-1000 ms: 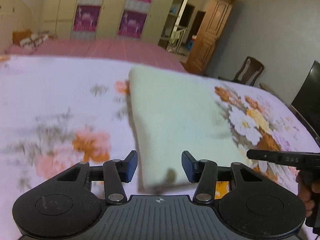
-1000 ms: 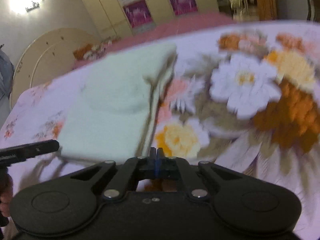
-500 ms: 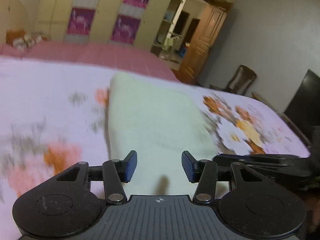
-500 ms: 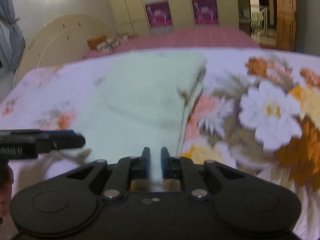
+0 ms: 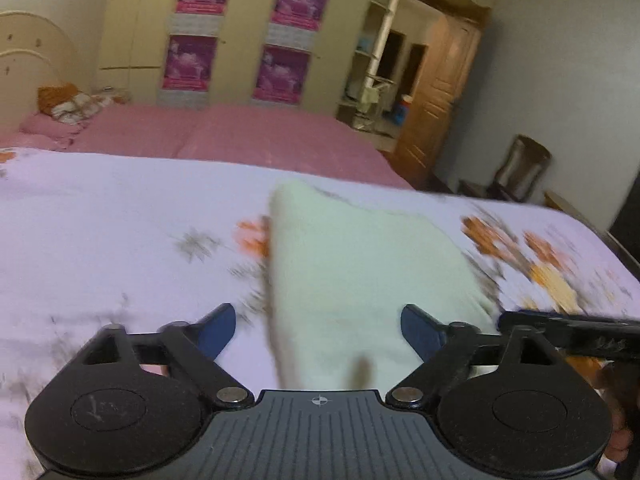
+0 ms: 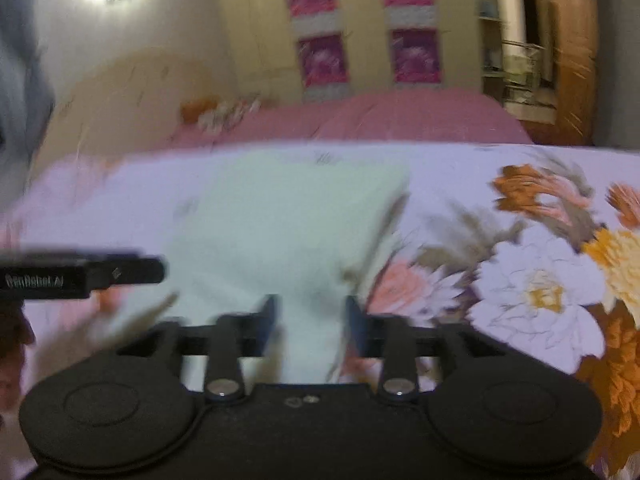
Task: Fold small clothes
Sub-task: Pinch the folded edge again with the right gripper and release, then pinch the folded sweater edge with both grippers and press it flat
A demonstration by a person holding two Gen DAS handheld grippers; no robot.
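Across the bed [image 5: 100, 240], with its floral cover of orange and white blooms, everything else is best placed against the pale green cloth [image 5: 360, 272], which lies flat and already looks folded into a long panel running away from both cameras. Beyond the cloth's far end is a pink bedspread [image 5: 240, 136], and behind that a cream wardrobe [image 5: 240, 40] with magenta panels. Off to the cloth's right, past the bed edge, a wooden door [image 5: 436, 92] and a dark chair [image 5: 520, 172] stand by the wall.

At the cloth's near end, the left gripper [image 5: 318, 330] has its jaws spread wide with nothing between them, the near corner of the fabric lying just under the gap. The right gripper [image 6: 310, 326] sits at the cloth's near right edge, jaws parted to a moderate gap and closed on nothing, fabric showing between the fingers; this view is smeared, so whether the pads touch the cloth I cannot tell.

My read is that the next fold calls for pinching both near corners together. To do it well, each gripper should bite all layers at the very edge, at matching height, then lift evenly and carry toward the cloth's far end so the panel doesn't skew or drag the cover.
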